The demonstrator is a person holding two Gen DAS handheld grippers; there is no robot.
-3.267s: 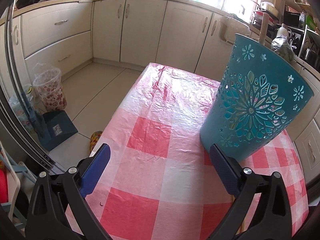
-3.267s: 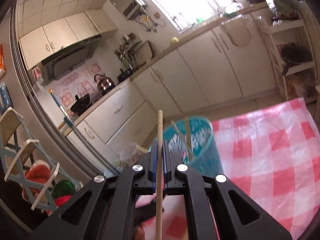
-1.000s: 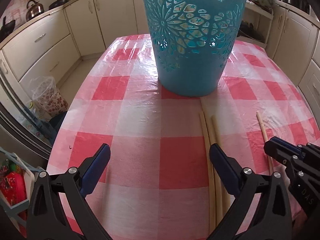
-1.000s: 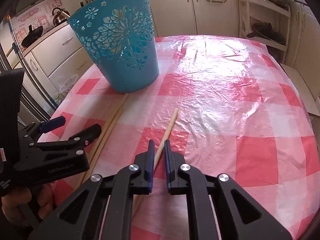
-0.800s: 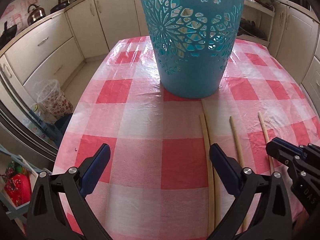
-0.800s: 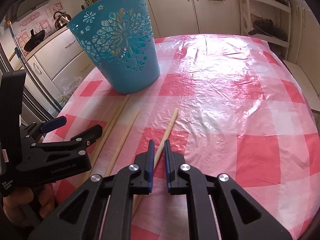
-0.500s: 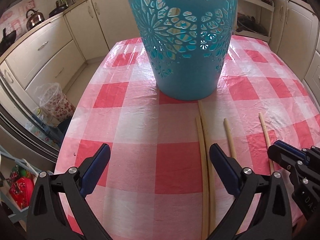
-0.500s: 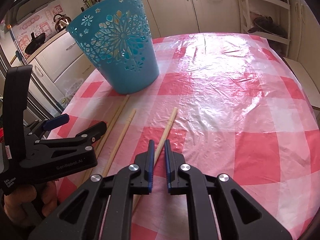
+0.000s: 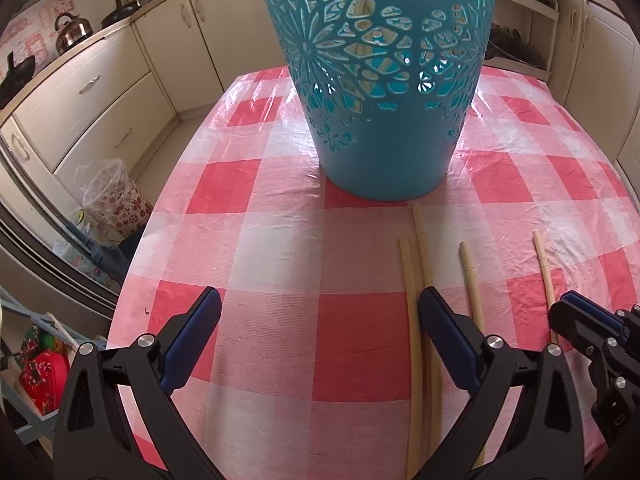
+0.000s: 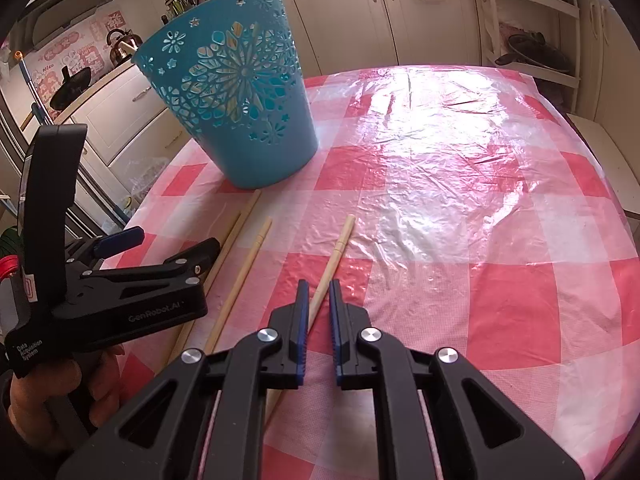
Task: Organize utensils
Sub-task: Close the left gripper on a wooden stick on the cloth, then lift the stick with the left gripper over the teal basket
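Since a second ago a fourth chopstick (image 10: 244, 276) has appeared beside the pair (image 9: 416, 304) lying below the blue basket (image 10: 240, 112); right gripper (image 10: 319, 294), nearly pressed together, straddles the rightmost chopstick (image 10: 334, 256) on the checked tablecloth (image 10: 480, 200). Left gripper (image 9: 320, 316) hovers spread wide, holding nothing.

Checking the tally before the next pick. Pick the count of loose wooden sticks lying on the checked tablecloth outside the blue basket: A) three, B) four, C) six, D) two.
B: the left wrist view shows a touching pair of sticks, a single stick to their right, and a fourth stick running under the right tongs, all in front of the blue basket.
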